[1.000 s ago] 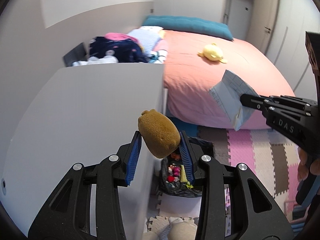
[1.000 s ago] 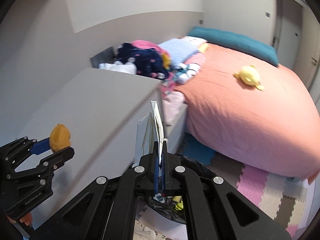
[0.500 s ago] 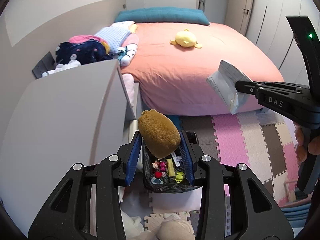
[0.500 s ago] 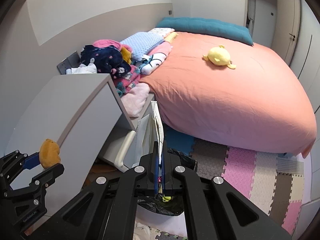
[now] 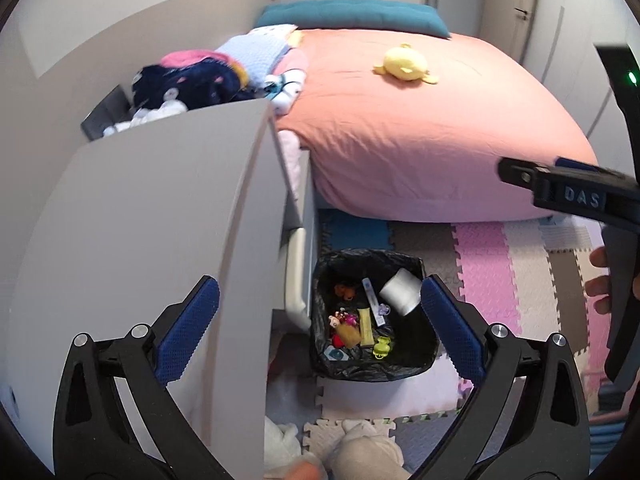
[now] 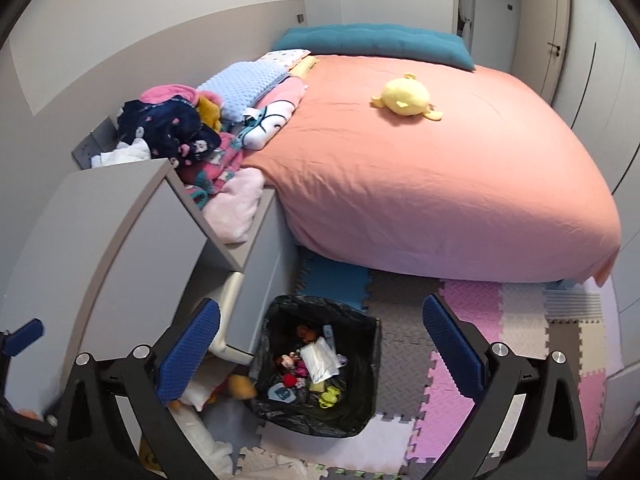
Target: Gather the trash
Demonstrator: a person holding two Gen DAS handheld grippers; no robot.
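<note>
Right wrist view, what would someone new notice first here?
The big bed with its salmon-pink cover fills the middle, a yellow plush toy lying near its top. Below, on the foam mat floor beside the grey cabinet, stands a bin with a black liner, holding a white packet and small colourful scraps, framed by the open right gripper.

The right gripper (image 5: 520,172) is cut off by the right edge of the left wrist view, its fingertips hard to separate; the small bits in the bin (image 6: 362,396) are too tiny to name; the orange lump (image 6: 240,386) left of the bin is blurred; the near desk (image 5: 160,240) runs out of view.
</note>
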